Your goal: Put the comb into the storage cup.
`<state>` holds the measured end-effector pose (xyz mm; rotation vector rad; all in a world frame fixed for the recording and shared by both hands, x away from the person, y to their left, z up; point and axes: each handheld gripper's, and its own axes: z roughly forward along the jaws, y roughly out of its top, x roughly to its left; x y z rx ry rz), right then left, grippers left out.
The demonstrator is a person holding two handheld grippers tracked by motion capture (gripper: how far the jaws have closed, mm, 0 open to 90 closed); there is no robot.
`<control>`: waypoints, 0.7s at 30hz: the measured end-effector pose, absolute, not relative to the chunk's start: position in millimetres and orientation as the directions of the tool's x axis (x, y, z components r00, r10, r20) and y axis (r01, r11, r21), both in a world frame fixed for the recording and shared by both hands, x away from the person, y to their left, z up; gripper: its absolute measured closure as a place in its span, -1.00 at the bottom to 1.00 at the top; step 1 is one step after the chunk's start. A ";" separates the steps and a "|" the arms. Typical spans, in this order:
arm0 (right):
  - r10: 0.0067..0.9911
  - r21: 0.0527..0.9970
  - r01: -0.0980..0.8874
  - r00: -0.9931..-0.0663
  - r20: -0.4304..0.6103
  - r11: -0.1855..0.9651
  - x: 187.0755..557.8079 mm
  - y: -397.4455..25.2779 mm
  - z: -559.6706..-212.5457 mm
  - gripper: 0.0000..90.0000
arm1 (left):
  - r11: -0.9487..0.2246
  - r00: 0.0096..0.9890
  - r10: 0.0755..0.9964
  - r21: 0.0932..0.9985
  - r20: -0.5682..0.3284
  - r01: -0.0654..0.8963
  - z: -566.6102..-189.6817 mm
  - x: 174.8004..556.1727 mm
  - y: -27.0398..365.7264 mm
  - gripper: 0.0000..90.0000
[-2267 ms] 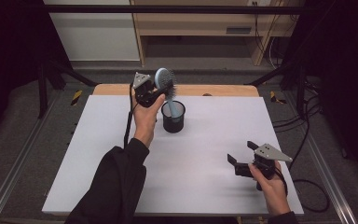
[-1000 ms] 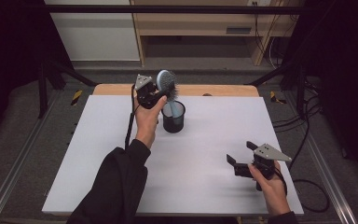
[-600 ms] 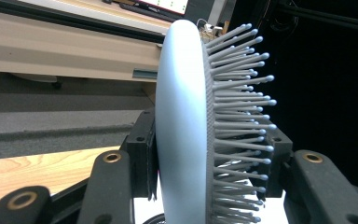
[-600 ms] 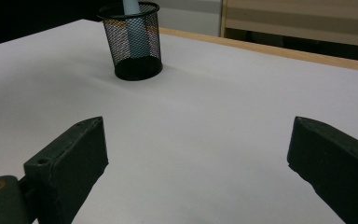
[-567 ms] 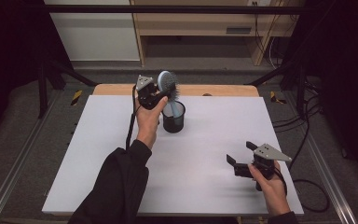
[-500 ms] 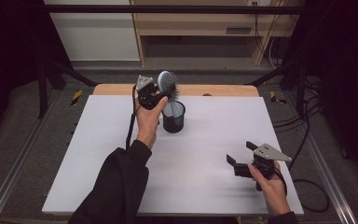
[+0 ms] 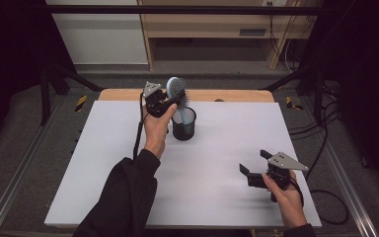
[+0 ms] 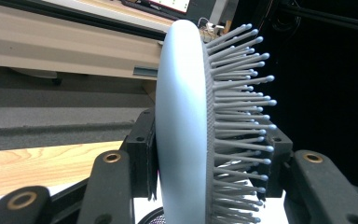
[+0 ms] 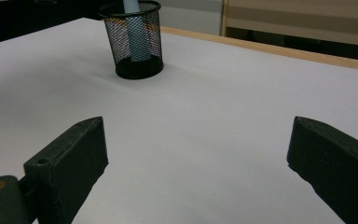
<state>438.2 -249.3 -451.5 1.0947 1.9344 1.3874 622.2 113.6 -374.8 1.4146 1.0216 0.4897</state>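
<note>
Pale-blue hairbrush [image 7: 176, 90] stands handle-down in black mesh cup [image 7: 184, 124] at table's [image 7: 103, 163] far edge | left gripper [image 7: 169, 101] clamps brush head, bristles rightward | right gripper [image 7: 254, 167] spread wide, empty, near front-right corner

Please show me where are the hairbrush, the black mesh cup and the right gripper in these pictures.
hairbrush [image 8: 182, 116], left gripper view, on its smooth pale blue back.
black mesh cup [image 9: 135, 42], right gripper view, on its mesh wall.
right gripper [image 7: 252, 165], high view, midway between its two open fingertips.
</note>
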 end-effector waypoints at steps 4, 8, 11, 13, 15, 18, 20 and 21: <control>0.839 0.938 0.312 -0.542 0.045 0.151 438.1 -249.0 -451.4 -0.89 | 0.151 0.515 0.810 0.949 -0.279 0.277 -375.7 622.3 113.3 0.14; 0.839 0.938 0.312 -0.542 0.045 0.151 438.0 -249.2 -451.4 -0.88 | 0.143 0.520 0.810 0.951 -0.272 0.275 -376.4 621.9 111.6 0.14; 0.839 0.938 0.312 -0.542 0.046 0.151 438.2 -249.2 -451.5 -0.88 | 0.144 0.520 0.810 0.951 -0.272 0.274 -376.9 621.9 110.8 0.14; 0.839 0.938 0.312 -0.543 0.045 0.151 438.1 -249.2 -451.5 -0.88 | 0.141 0.520 0.810 0.951 -0.271 0.276 -377.5 622.1 111.2 0.14; 0.839 0.938 0.312 -0.542 0.046 0.151 438.1 -249.2 -451.4 -0.88 | 0.142 0.518 0.810 0.950 -0.273 0.278 -378.5 621.9 111.4 0.13; 0.839 0.937 0.316 -0.542 0.049 0.149 438.0 -248.8 -451.5 -0.88 | 0.142 0.521 0.810 0.951 -0.270 0.273 -380.2 621.4 111.4 0.13; 0.837 0.935 0.317 -0.546 0.044 0.158 438.3 -248.8 -452.2 -0.88 | 0.137 0.523 0.810 0.952 -0.266 0.272 -381.2 621.5 111.5 0.13; 0.835 0.935 0.318 -0.548 0.045 0.159 438.4 -248.6 -452.4 -0.88 | 0.136 0.523 0.810 0.952 -0.265 0.273 -381.7 621.7 111.6 0.13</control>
